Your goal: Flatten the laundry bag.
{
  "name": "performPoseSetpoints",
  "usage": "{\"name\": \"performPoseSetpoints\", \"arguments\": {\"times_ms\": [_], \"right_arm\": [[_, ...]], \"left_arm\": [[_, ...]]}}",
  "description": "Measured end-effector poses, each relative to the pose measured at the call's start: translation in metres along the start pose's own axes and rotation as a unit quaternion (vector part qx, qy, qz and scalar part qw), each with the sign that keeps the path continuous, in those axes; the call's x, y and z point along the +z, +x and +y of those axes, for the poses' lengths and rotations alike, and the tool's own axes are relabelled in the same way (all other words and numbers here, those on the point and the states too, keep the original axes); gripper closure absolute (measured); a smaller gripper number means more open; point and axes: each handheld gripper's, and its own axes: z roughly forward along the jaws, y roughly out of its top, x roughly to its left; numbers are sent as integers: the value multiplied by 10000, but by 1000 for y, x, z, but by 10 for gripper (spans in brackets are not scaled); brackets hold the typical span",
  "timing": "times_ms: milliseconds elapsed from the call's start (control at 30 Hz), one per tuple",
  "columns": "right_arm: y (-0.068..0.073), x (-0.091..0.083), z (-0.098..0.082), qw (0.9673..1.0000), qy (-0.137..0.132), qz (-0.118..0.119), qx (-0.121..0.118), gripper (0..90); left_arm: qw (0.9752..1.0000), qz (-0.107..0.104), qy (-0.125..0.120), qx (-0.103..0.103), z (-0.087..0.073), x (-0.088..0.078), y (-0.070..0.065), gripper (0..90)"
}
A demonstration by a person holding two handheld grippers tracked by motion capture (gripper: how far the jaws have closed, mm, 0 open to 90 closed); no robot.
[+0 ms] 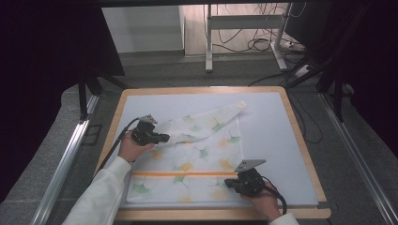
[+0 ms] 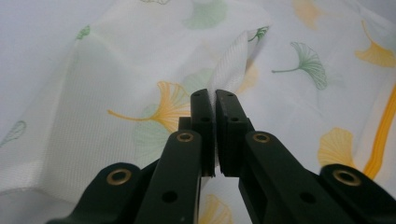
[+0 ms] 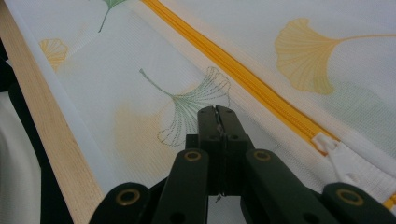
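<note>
The left gripper pinches the cloth's folded edge, far corner lying ahead-right — the right gripper, jaws closed, sits beside the orange zipper.

**What you can't make out from here**

From the high view, your left claw and right claw are too small to show their jaws. Your right hand is cut by the bottom edge. In the right gripper view, the zipper runs off the top edge, and any fabric between the pressed jaws is too thin to confirm.
</note>
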Motion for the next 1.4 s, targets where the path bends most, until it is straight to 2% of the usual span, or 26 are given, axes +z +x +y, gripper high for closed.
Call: {"name": "performPoseSetpoints", "arguments": {"times_ms": [233,567,833,1000,1100,1200,1400], "right_arm": [[-1,0,0,10000,-2,18,-8,892],[-1,0,0,10000,-1,48,32,892],[-1,0,0,10000,-1,51,30,892],[-2,0,0,10000,-5,65,45,892],[-2,0,0,10000,-5,64,42,892],[-2,0,0,10000,-3,69,44,892],[-2,0,0,10000,-11,75,47,892]], "left_arm": [[10000,6,-63,-53,5,-2,15,870],[9987,51,-368,-338,9,-9,37,870],[9978,109,-459,-474,11,-11,50,871],[9975,153,-433,-542,12,-9,58,871],[9969,210,-459,-609,13,-10,64,872],[9952,251,-568,-755,13,-11,71,871],[9921,423,-623,-1000,12,-12,83,872]]}}
